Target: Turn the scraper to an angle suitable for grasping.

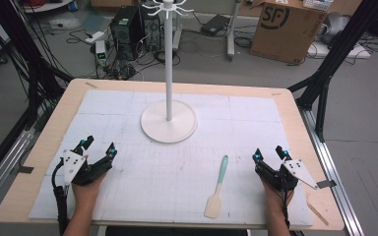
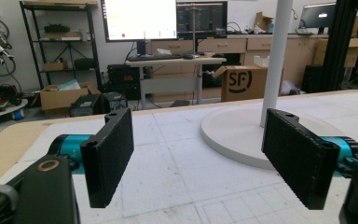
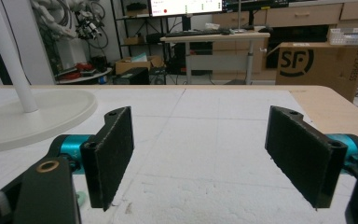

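Observation:
A spatula (image 1: 217,189) with a teal handle and a cream blade lies on the white mat, near the front, right of centre. A white stand (image 1: 169,118) with a round base and a tall pole rises at the middle of the table; its base (image 2: 242,133) and its pole (image 3: 11,60) appear ahead of each gripper. My left gripper (image 1: 98,146) rests at the front left, open, nothing between its jaws. At the front right my right gripper (image 1: 270,153) is open too, just right of the spatula. A bit of teal (image 3: 80,199) peeks beside its left jaw.
A white gridded mat (image 1: 128,182) covers the wooden table (image 1: 39,147). A small wooden stick (image 1: 318,210) lies at the front right corner. Beyond the far edge stand a cardboard box (image 1: 285,29), a computer tower (image 1: 125,29) and cables on the floor.

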Action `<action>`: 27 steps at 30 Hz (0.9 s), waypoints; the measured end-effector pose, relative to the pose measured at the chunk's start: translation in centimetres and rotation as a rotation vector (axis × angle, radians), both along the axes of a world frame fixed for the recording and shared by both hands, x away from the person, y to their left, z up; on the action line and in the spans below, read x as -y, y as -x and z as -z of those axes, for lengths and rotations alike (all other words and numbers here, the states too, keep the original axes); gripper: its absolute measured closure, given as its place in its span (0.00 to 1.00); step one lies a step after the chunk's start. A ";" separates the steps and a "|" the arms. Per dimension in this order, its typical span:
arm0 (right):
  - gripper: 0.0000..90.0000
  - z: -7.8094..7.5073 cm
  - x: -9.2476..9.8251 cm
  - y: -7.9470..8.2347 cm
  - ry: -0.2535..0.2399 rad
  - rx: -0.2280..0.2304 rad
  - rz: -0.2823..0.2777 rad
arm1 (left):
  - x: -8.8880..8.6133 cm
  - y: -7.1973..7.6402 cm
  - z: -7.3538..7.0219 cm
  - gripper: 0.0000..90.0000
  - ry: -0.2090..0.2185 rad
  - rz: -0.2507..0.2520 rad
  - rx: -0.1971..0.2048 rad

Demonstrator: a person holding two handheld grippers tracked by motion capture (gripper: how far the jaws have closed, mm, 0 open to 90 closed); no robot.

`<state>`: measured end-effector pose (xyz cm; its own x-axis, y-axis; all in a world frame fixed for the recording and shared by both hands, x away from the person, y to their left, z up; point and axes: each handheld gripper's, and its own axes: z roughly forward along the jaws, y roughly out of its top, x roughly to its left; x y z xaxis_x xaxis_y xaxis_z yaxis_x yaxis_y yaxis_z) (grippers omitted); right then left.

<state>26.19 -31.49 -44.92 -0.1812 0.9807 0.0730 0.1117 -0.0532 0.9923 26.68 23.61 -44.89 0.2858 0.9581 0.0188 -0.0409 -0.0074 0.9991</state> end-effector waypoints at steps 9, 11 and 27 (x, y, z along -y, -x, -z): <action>0.26 -0.1 0.1 0.1 -0.030 0.008 0.004 | 0.0 0.0 0.0 0.29 -0.001 0.002 -0.002; 0.26 -0.2 0.1 0.0 -0.027 0.013 0.002 | 0.0 0.0 0.0 0.29 -0.006 0.004 -0.005; 0.32 -0.2 -0.1 0.0 -0.021 -0.012 0.017 | 0.0 -0.1 0.0 0.29 -0.001 0.005 -0.005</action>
<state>26.21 -31.42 -44.75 -0.1635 0.9819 0.0955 0.1222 -0.0759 0.9896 26.78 23.62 -44.93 0.2905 0.9567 0.0182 -0.0355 -0.0083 0.9993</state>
